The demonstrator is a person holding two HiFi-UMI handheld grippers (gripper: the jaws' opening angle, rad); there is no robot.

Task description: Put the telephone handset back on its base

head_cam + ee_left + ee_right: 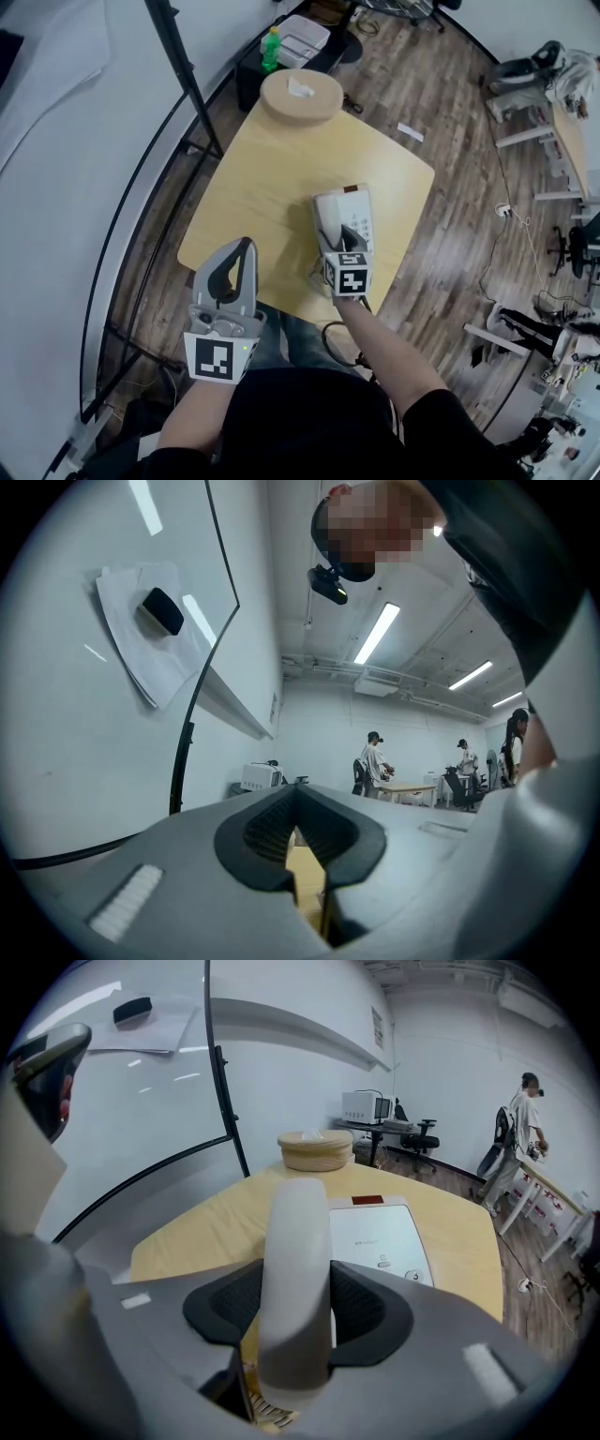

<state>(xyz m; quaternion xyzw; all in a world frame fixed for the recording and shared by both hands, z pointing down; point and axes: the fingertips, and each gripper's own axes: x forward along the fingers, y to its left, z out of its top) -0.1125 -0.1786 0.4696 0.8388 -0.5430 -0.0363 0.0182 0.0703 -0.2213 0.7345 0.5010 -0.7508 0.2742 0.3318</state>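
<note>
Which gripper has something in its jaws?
The right gripper: its jaws clamp the white handset. The left gripper is shut on nothing.

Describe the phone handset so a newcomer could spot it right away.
Start at the light wooden table. On its near half sits a white telephone base; the handset is the long pale curved bar along its left side, the only thing clamped in the right tool.
</note>
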